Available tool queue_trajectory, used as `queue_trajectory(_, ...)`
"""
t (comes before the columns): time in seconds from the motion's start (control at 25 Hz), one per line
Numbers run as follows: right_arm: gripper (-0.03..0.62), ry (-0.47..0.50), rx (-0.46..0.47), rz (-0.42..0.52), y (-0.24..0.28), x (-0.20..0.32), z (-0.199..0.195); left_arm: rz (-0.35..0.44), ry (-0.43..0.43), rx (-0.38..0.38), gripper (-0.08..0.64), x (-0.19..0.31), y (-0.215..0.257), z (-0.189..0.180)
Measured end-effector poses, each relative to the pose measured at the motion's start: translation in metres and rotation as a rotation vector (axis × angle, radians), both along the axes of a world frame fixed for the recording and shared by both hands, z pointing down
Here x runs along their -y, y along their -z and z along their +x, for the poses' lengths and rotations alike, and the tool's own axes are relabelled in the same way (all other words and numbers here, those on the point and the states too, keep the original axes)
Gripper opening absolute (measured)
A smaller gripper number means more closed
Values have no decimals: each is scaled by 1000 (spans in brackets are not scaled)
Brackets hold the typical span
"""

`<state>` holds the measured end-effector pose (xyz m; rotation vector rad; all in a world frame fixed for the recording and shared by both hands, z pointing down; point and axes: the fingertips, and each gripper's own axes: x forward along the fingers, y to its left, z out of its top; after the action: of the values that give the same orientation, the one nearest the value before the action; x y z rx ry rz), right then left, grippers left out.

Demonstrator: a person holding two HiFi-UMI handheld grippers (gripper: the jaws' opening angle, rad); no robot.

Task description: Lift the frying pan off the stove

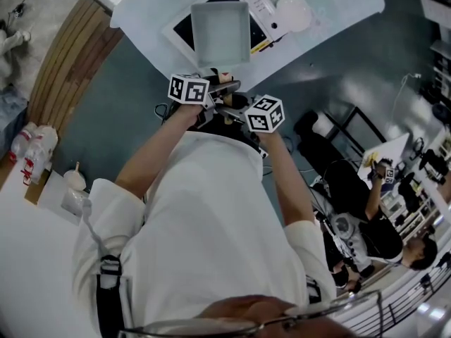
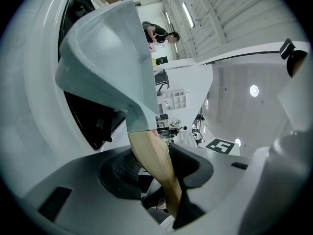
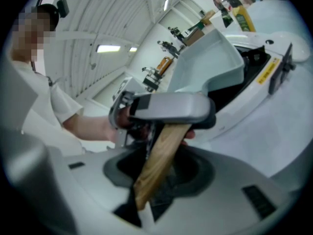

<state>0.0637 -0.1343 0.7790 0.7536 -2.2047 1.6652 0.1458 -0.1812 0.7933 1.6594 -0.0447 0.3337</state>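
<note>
White table (image 1: pixel 331 20) up top in the head view w/ a flat stove (image 1: pixel 180 32) on it, grey floor (image 1: pixel 120 111) around. Square grey frying pan (image 1: pixel 220 23) is over the stove's black glass, can't tell if it's resting on it or just off it tbh. Its wooden handle (image 2: pixel 146 148) sticks out toward the person (image 1: pixel 211 217). Left gripper (image 2: pixel 157 169) is clamped on that handle right by the pan body, pads on both sides of the wood. Right gripper (image 3: pixel 161 175) is pinching the same handle further back, near its free end, just behind the left one.
</note>
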Motion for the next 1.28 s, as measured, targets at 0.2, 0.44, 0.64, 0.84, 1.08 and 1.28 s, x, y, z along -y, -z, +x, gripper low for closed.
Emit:
queue_trajectory(0.2, 179, -22, -1, 24, 12, -2, -6, 29, -28, -12, 195, -2, 19, -3)
queue_trajectory(0.44, 181, -70, -12, 62, 29, -1, -14, 66, -76, -24, 196, -6, 38, -9)
queue_trajectory(0.64, 184, -95, -20, 103, 49, -6, -20, 94, -114, -40, 198, -13, 60, -13)
queue_trajectory(0.84, 187, -95, -29, 133, 70, -19, -24, 120, -132, -54, 199, -28, 82, -17)
queue_trajectory(1.08, 187, -84, -31, 146, 84, -44, -28, 126, -113, -61, 199, -52, 98, -21)
queue_trajectory(1.28, 187, -78, -21, 156, 98, -78, -38, 144, -85, -59, 199, -84, 112, -32)
